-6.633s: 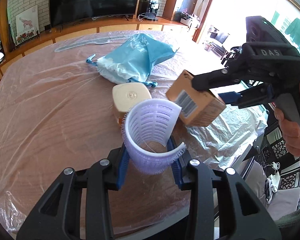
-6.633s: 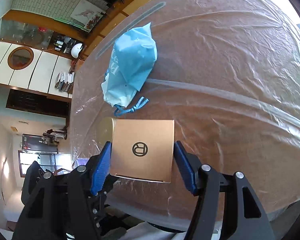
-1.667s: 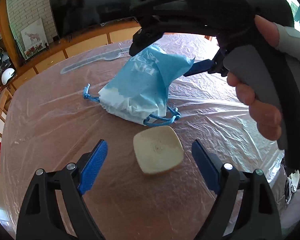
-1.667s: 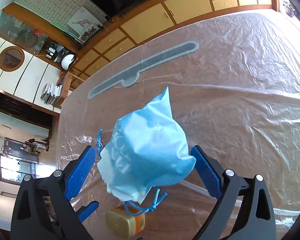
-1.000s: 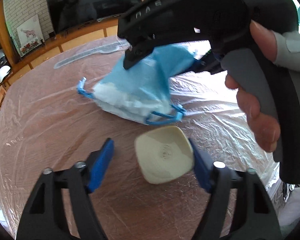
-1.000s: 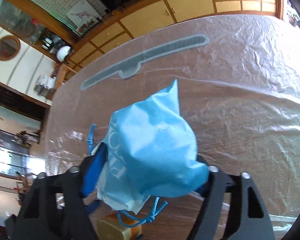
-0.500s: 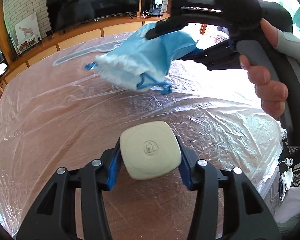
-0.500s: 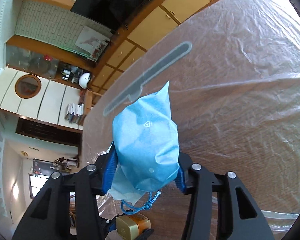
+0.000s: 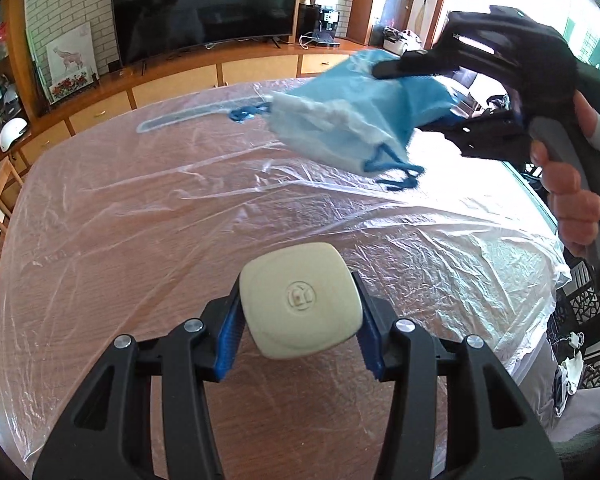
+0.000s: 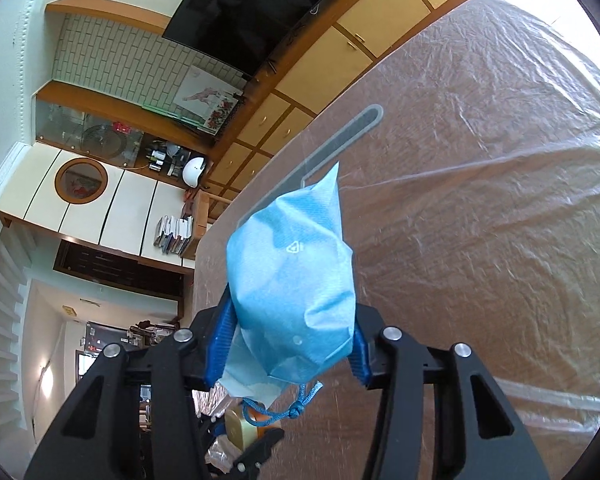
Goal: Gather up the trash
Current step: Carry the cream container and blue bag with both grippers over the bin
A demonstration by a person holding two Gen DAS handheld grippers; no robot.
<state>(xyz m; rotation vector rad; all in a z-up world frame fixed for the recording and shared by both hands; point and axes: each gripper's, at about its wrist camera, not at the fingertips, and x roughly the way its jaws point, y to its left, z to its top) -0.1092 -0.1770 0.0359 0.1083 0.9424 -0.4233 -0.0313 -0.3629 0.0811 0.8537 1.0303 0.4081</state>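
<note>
Left wrist view is showing two tools and two pieces of trash, one in each. The left tool (image 9: pixel 298 332) is gripping a cream-lidded jar (image 9: pixel 300 306), its blue pads pressing on both sides of the square rounded lid, with the jar lifted clear of the bench (image 9: pixel 140 216). The right tool (image 9: pixel 440 92) is clamping a blue drawstring bag (image 9: pixel 356 116) and a hand (image 9: pixel 572 200) is wrapping its grip at the right of the frame; the bag is hanging in the air above the far side of the bench, its cords (image 9: pixel 396 172) dangling free. Both tools' jaws have just been closing, each now with its item squeezed between the pads.

Right wrist view is showing the right tool (image 10: pixel 290 344) with the bag (image 10: pixel 292 300) bulging out forward between its fingers, and the jar (image 10: pixel 240 428) sitting just below it.

One crinkled plastic sheet (image 9: pixel 440 256) is covering the whole bench, draping over the right edge. Wide bare surface is lying open to the left and ahead of both tools. A low wooden cabinet (image 9: pixel 172 80) is running along the wall beyond the far edge.
</note>
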